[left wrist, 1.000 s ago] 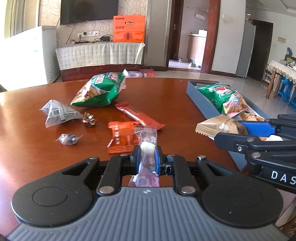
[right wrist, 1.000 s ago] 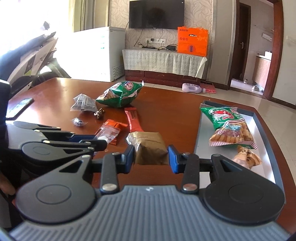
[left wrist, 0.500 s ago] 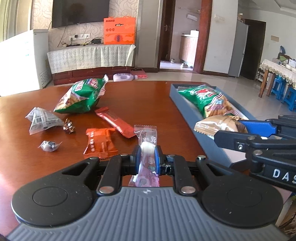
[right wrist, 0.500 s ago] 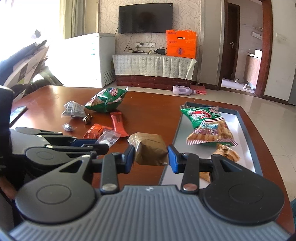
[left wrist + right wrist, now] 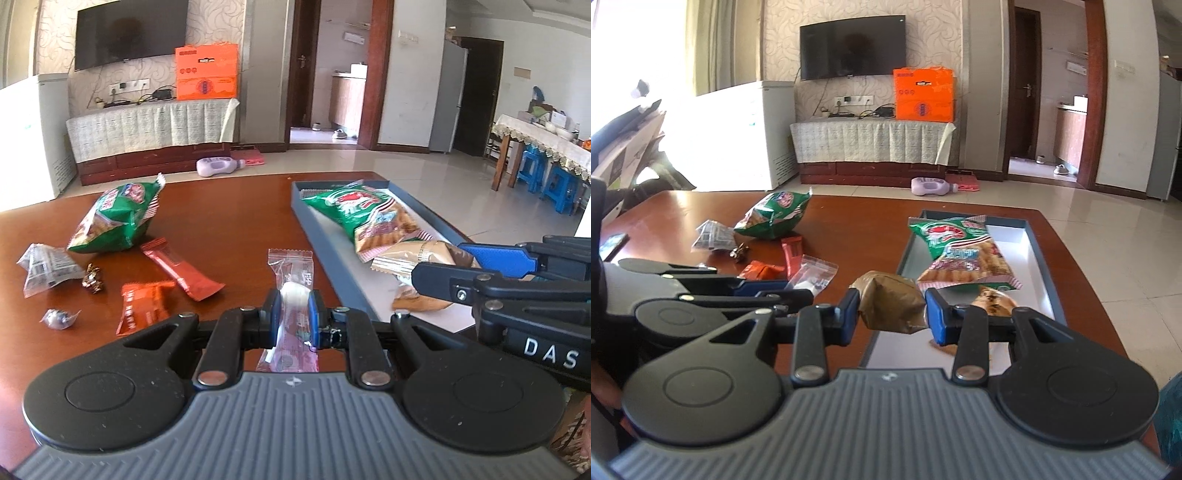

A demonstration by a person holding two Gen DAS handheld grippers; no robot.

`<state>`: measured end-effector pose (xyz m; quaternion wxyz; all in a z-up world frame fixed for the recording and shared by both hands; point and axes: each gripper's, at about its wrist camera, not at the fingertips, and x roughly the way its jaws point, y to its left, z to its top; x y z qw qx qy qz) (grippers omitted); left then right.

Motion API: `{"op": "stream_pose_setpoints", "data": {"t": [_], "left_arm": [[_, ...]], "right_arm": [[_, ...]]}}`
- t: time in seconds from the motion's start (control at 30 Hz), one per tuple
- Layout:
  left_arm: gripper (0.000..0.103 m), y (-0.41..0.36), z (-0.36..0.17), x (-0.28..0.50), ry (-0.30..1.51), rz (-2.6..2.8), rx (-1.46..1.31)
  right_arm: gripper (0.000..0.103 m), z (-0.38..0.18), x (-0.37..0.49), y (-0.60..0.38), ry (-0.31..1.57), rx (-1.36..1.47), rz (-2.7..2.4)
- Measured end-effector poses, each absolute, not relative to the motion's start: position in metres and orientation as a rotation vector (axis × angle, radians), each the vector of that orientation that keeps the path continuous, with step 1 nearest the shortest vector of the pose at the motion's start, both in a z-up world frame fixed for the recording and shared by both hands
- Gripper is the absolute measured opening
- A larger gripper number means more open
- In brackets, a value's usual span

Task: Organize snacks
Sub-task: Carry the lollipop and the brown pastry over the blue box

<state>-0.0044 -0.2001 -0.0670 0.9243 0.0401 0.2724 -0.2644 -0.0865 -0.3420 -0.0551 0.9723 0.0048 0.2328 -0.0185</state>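
Left claw (image 5: 291,314): I had it clamped fully shut on the clear-wrapped candy (image 5: 293,291), gripped at its middle so both twisted ends hung free beyond the pads.
Right claw (image 5: 891,312): I held it partly closed, its pads pressing both sides of the brown packet (image 5: 888,304); the wide hold suited a puffy, easily crushed pack.
Tray (image 5: 1039,254): it lay just ahead of my right claw and to the right of my left, the brown packet hanging over its near edge; I judged this the drop-off for both loads.
Tray contents: one green snack bag (image 5: 955,243) and a small tan pack (image 5: 993,301) lay inside, leaving bare floor along the right wall.
Counter (image 5: 229,229): the unsorted snacks lay ahead and left of my left claw, namely a second green bag (image 5: 116,221), two orange-red packs and three small sweets.
Paired carry: I judged one item per claw halved the trips.
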Motion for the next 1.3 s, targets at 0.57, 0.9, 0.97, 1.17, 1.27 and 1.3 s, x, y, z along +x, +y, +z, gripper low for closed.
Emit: {"op": "stream_pose_setpoints", "data": {"t": [0.57, 0.9, 0.97, 1.17, 1.27, 1.3], "left_arm": [[0.019, -0.225, -0.051, 0.018, 0.539, -0.580, 0.097], [0.019, -0.244, -0.053, 0.033, 0.539, -0.637, 0.080], [0.019, -0.249, -0.054, 0.035, 0.542, -0.649, 0.077], [0.019, -0.265, -0.055, 0.039, 0.543, -0.686, 0.068], [0.019, -0.274, -0.055, 0.042, 0.539, -0.705, 0.064], [0.019, -0.277, -0.055, 0.043, 0.540, -0.712, 0.062]], "right_arm": [[0.040, -0.053, -0.089, -0.369, 0.458, 0.066, -0.110], [0.040, -0.059, -0.086, -0.374, 0.488, 0.069, -0.129], [0.040, -0.060, -0.085, -0.373, 0.495, 0.064, -0.129], [0.040, -0.061, -0.084, -0.374, 0.513, 0.052, -0.140], [0.040, -0.064, -0.084, -0.374, 0.522, 0.047, -0.142], [0.040, -0.065, -0.085, -0.373, 0.523, 0.046, -0.142]]}}
